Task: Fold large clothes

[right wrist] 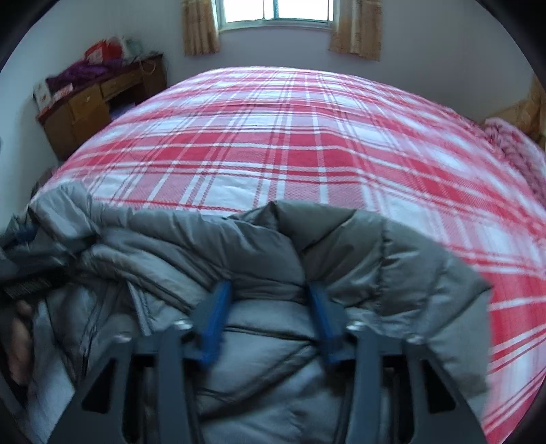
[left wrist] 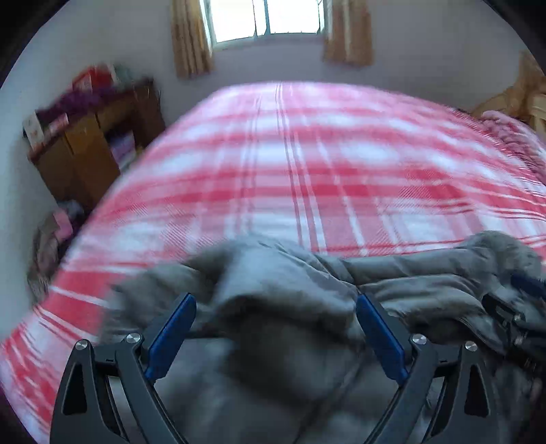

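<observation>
A grey puffer jacket (left wrist: 290, 341) lies bunched on the near part of the bed. In the left wrist view my left gripper (left wrist: 276, 297) hovers over it, blue fingers (left wrist: 174, 331) spread wide and clear of the cloth. The picture is smeared by motion. In the right wrist view my right gripper (right wrist: 269, 287) stands at a raised fold of the jacket (right wrist: 273, 246). A ridge of quilted cloth sits between its fingers (right wrist: 218, 307), and the pads do not squeeze it. The right gripper's black body (left wrist: 505, 317) shows at the right edge of the left view.
A red and white plaid bedspread (right wrist: 290, 136) covers the bed beyond the jacket. A wooden desk (right wrist: 85, 106) with bags on it stands at the far left wall. A curtained window (right wrist: 273, 13) is at the back. A hand (right wrist: 17, 334) shows at the left edge.
</observation>
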{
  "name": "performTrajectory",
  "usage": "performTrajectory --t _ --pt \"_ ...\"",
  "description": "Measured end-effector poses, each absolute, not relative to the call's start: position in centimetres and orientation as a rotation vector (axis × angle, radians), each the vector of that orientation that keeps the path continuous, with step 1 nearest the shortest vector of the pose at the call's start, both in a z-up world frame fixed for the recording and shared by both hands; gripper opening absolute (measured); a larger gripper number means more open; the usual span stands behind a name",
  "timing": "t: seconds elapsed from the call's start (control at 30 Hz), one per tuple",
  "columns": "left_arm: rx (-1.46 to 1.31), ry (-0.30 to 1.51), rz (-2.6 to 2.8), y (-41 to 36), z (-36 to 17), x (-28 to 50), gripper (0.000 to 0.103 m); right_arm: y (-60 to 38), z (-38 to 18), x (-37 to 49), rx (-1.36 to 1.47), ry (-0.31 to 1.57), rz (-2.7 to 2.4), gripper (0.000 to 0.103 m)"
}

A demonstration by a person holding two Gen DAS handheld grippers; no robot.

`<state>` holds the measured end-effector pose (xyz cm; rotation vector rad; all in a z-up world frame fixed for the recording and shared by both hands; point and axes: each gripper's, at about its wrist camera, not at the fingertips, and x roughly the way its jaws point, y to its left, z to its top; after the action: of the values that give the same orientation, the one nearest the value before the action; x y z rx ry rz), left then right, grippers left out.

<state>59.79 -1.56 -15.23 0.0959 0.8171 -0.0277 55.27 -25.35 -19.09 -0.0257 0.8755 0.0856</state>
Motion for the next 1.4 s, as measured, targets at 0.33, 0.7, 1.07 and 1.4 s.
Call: performTrajectory --t 0.33,0.7,1.07,1.4 --pt "0.118 0.854 -0.05 6.8 -15.3 39.9 0.095 -33.2 -16.3 38.8 0.153 0.871 0.128 0.081" --pt "0.113 0.941 -0.009 8.4 -20.5 25.7 0.095 -36.7 -20.1 21.6 0.212 0.929 0.045 0.081" --pt "0.05 0.96 -0.009 8.8 -21.2 19.1 0.095 -35.6 -20.9 14.8 0.221 0.892 0.058 0.081" --pt "-0.009 0.97 -0.044 9.9 -22.1 16.1 0.095 -34.3 -21.4 9.6 0.205 0.889 0.087 0.067"
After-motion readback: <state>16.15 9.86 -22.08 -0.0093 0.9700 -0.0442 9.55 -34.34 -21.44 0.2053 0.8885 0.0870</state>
